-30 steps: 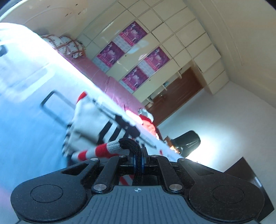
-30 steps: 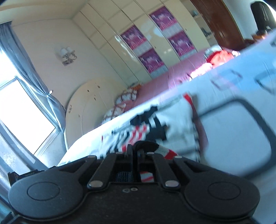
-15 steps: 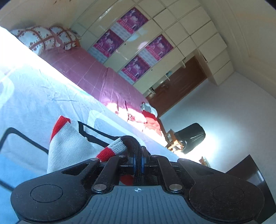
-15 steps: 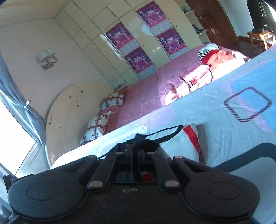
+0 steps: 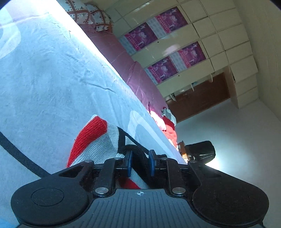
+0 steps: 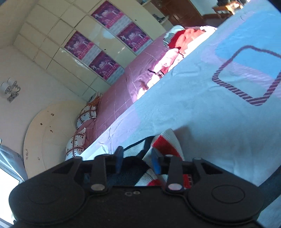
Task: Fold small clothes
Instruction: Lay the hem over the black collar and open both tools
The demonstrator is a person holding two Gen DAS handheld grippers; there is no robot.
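A small knit sweater point(image 5: 98, 140) in white, red and black lies on the light blue bed sheet point(image 5: 52, 79), right in front of both grippers. My left gripper point(image 5: 140, 164) is low over it. Its jaws are opening, and the sweater's black hem still arches loosely between the blue pads point(image 5: 129, 163). In the right wrist view the sweater point(image 6: 166, 143) lies under my right gripper point(image 6: 137, 160). That gripper's jaws are opening too, wider, with dark and striped knit lying slack between them. The rest of the sweater is hidden below the gripper bodies.
Beyond the sheet point(image 6: 202, 105) runs a maroon bedspread point(image 5: 123, 57) with patterned pillows point(image 5: 87, 14) and a heap of red and white clothes point(image 6: 184, 36). A cream wardrobe with purple posters point(image 5: 166, 43) fills the far wall. A round headboard point(image 6: 43, 131) and a dark chair point(image 5: 200, 149) stand at the sides.
Both grippers came forward and down onto the sheet, carrying the sweater's edge over itself. Their jaws, shut on the hem before, now stand parted.
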